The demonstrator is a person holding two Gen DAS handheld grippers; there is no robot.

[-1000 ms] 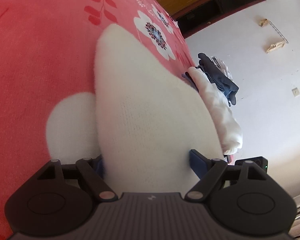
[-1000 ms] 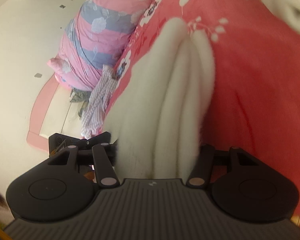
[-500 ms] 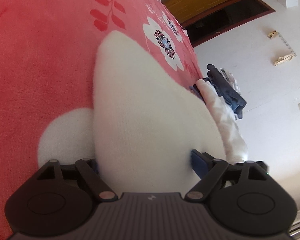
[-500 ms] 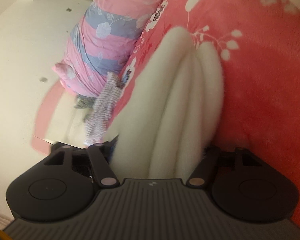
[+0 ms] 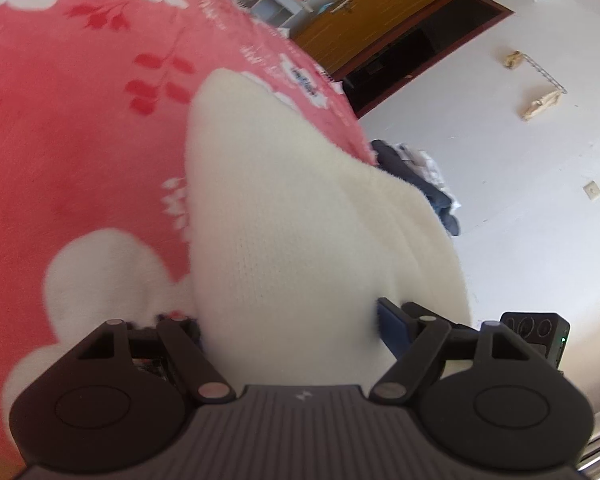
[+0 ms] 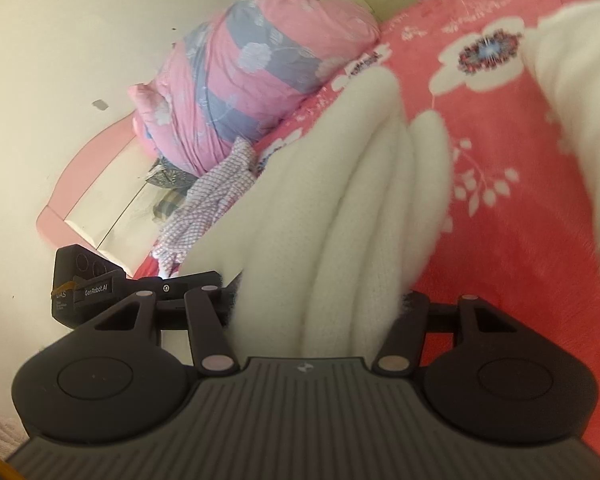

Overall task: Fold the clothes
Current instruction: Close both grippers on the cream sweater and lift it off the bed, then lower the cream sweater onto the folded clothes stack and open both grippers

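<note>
Lifted higher off the red floral blanket (image 5: 80,152) than a second ago, both the left gripper (image 5: 288,320) and right gripper (image 6: 320,300) are closing, clamped on the folded white sweater (image 5: 284,220), pink bundle (image 6: 260,64) behind.

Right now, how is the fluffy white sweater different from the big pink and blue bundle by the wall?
The white sweater is plain and knitted; the bundle is pink with grey-blue stripes and white flowers. The white sweater is pinched into folds in the right hand-held gripper; nothing holds the bundle at the far end of the red blanket. Both are soft cloth.
</note>
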